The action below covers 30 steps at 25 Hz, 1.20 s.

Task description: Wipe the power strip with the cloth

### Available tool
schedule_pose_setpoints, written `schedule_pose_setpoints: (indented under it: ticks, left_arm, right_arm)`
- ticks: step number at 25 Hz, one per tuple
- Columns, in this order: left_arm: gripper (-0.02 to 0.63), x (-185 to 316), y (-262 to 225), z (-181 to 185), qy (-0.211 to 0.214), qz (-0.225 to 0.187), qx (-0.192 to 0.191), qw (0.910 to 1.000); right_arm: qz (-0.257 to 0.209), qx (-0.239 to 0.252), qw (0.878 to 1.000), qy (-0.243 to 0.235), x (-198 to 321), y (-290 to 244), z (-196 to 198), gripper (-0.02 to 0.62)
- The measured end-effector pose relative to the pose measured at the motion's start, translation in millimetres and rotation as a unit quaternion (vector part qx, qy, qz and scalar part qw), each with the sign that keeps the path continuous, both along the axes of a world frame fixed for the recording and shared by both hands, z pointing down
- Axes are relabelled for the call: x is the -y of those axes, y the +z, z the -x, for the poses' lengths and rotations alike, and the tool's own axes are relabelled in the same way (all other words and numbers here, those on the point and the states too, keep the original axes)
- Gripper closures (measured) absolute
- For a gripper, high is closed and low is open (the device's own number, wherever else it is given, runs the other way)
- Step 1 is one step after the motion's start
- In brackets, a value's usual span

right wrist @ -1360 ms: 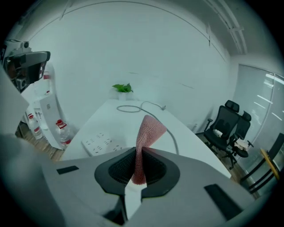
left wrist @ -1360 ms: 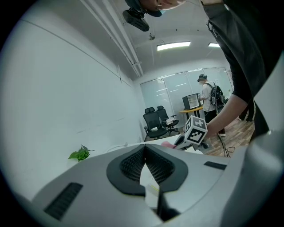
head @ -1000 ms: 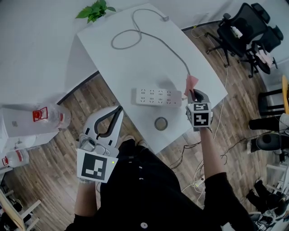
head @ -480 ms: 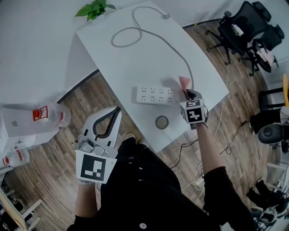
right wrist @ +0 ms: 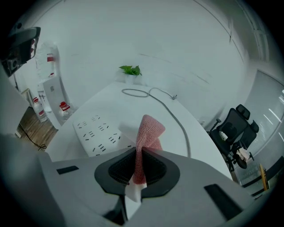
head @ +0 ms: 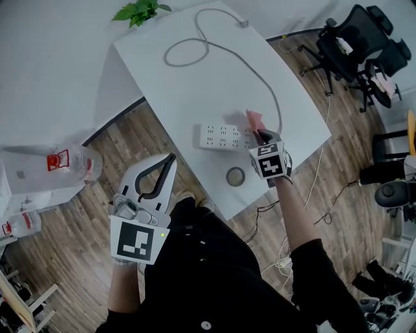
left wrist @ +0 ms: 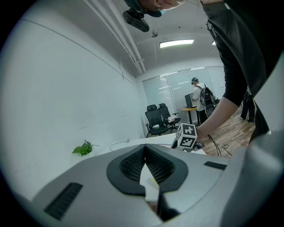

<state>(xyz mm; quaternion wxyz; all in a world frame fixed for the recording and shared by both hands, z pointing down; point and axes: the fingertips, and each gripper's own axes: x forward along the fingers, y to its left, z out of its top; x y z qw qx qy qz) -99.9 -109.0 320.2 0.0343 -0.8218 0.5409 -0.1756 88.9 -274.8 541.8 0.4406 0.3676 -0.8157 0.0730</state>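
Idle left gripper (head: 169, 160): jaws pressed together on nothing, held off the table's near edge above the wooden floor (head: 78, 227), well apart from the work. Ahead and to its right the white power strip (head: 224, 138) lies flat on the table (head: 188, 91). Its grey cable (head: 260, 75) leaves the end nearest the right gripper and loops away across the top.

Working right gripper (head: 261, 136): jaws clamped on a pink cloth (head: 251, 119), poised at that same end of the strip. The free flap of the cloth stands beyond the jaw tips; whether it touches the strip cannot be told.

The cloth looks like a soft, light, limp knit, so the free flap should do the wiping. The strip is probably stiff, light plastic that may slide on the smooth top under a sideways stroke. The left gripper could steady its far end.

A ring-shaped roll (head: 235, 176), perhaps tape, lies just left of the right gripper, near the table edge. Red-labelled bottles (head: 71, 166) stand far left of the left gripper and a green plant (head: 140, 12) well beyond it. Black office chairs (head: 354, 45) stand far right of the right gripper.
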Motion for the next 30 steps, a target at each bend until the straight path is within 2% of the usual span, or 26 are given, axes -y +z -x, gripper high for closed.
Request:
schedule_pose_setpoints:
  ticks: [4,8,17,30]
  left_arm:
    - [0.592,-2.3,0.9,4.3,-0.004,-0.002,-0.001,1.0000]
    - [0.592,-5.6,2.2,11.4,-0.010,0.000,-0.001,0.9999]
    - [0.592,-11.4,4.0,22.2,-0.023,0.000,-0.004,0.9997]
    - [0.592,-18.2,1.9,44.2,-0.047,-0.006,0.000,0.9989]
  right_arm:
    - [-0.008,0.000,0.999,-0.037,-3.0,-4.4,23.7,0.546]
    - [0.009,0.005,0.999,-0.045,-11.9,3.2,40.9,0.546]
    - [0.004,-0.002,0.995,-0.100,-18.1,1.2,83.7,0.546]
    - [0.013,0.004,0.985,-0.173,-42.2,4.6,150.6,0.546]
